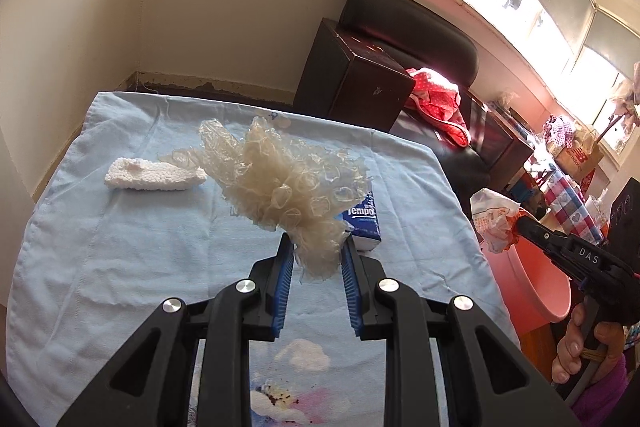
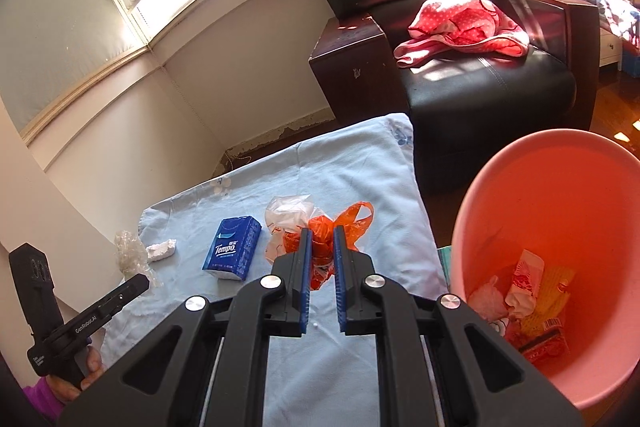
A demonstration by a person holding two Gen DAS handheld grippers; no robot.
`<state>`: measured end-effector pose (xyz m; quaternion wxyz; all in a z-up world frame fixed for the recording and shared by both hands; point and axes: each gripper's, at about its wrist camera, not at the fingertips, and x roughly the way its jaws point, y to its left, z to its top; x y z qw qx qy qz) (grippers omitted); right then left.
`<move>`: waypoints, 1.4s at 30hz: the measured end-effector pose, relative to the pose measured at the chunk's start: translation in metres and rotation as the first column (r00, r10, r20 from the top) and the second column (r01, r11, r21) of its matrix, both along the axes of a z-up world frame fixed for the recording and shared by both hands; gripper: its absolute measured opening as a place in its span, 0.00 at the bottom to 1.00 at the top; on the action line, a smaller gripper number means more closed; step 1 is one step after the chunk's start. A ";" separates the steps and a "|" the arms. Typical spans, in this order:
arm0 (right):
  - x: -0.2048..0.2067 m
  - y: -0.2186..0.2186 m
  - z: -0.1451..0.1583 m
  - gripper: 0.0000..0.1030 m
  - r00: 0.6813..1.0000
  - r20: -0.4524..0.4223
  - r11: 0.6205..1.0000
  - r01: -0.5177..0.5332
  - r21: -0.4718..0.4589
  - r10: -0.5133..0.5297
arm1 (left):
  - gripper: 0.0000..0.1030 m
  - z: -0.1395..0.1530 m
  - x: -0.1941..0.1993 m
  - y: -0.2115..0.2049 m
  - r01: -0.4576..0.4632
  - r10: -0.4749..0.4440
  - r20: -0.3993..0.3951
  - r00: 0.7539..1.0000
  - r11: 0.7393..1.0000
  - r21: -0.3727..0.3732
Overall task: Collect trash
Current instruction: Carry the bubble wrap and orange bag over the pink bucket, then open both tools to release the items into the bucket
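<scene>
A big black leather armchair (image 2: 472,75) stands by the wall, with a red spotted cloth (image 2: 460,27) lying on its seat; in front of it a light blue cloth (image 1: 132,227) covers the table; just past the cloth's right edge sits a pink bin (image 2: 560,187), and inside it lie some crumpled wrappers (image 2: 532,295) in white, red and yellow.

On the blue cloth rests a blue Tempo tissue pack (image 2: 233,248); near it, toward the left, lies a small white foam piece (image 1: 154,175).

The left gripper (image 1: 316,247) has its jaws squeezed on the bottom end of a crinkly clear plastic wrap (image 1: 280,175); the wrap puffs up above the blue pads and hides part of the tissue pack in the left view.

The right gripper (image 2: 320,233) has its jaws pulled in close on a scrunched orange and white plastic bag (image 2: 320,227); in the left view that bag hangs up over the rim of the pink bin, off the table.
</scene>
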<state>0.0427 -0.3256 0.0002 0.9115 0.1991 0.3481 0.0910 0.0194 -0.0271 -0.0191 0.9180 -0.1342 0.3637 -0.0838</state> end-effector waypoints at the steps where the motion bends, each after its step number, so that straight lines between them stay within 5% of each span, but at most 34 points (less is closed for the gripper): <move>1: -0.005 -0.004 0.000 0.10 1.000 0.001 1.000 0.010 0.000 -0.010 | 0.22 0.002 -0.001 -0.006 0.014 -0.014 0.006 1.000 1.000 0.002; 14: -0.055 -0.060 0.010 0.10 0.985 0.049 0.986 0.167 -0.004 -0.166 | 0.22 0.027 -0.004 -0.098 0.252 -0.254 0.058 0.966 0.967 0.029; 21: -0.077 -0.094 0.006 0.10 0.961 0.041 0.962 0.274 -0.011 -0.273 | 0.22 0.033 -0.002 -0.167 0.409 -0.410 0.056 0.910 0.912 0.033; 33: -0.094 -0.129 -0.013 0.11 0.926 -0.007 0.926 0.377 -0.029 -0.377 | 0.22 0.024 -0.001 -0.280 0.620 -0.622 0.014 0.783 0.782 0.065; 42: -0.098 -0.139 -0.025 0.11 0.915 -0.039 0.916 0.400 -0.037 -0.402 | 0.23 0.001 0.008 -0.313 0.659 -0.655 -0.071 0.752 0.750 0.058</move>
